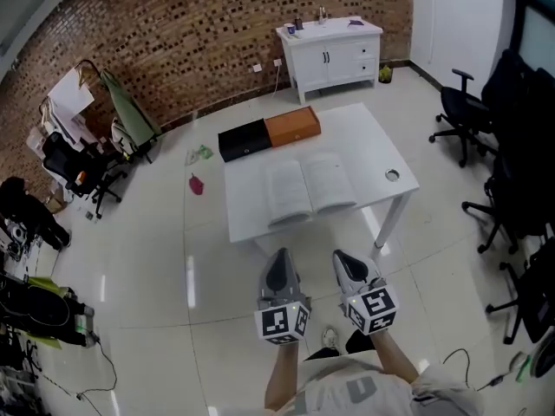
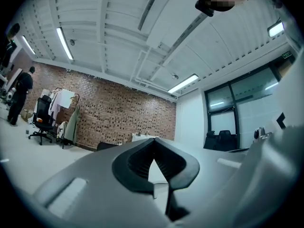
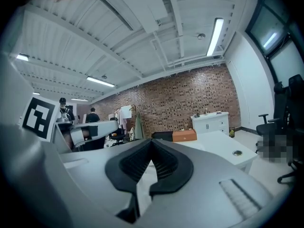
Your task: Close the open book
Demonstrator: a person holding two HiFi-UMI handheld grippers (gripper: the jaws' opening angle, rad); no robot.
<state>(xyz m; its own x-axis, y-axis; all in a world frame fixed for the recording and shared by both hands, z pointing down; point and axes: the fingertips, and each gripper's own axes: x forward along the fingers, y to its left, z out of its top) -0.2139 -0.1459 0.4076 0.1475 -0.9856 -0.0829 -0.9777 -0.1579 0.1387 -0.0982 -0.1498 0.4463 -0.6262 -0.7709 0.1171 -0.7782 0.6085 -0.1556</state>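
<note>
The open book (image 1: 310, 187) lies flat with its pale pages up on the white table (image 1: 373, 141), near the table's front edge. My left gripper (image 1: 277, 258) and right gripper (image 1: 342, 256) are held side by side over the floor, short of the table and pointing towards it. Both are apart from the book. In the left gripper view the dark jaws of the left gripper (image 2: 153, 140) meet at their tips with nothing between them. The right gripper (image 3: 152, 140) looks the same, with the table (image 3: 223, 146) ahead of it.
A black box (image 1: 244, 139) and an orange box (image 1: 292, 126) lie along the table's far edge. A white cabinet (image 1: 329, 55) stands against the brick wall. Office chairs (image 1: 464, 115) crowd the right side, and another chair (image 1: 82, 176) and clutter stand at the left.
</note>
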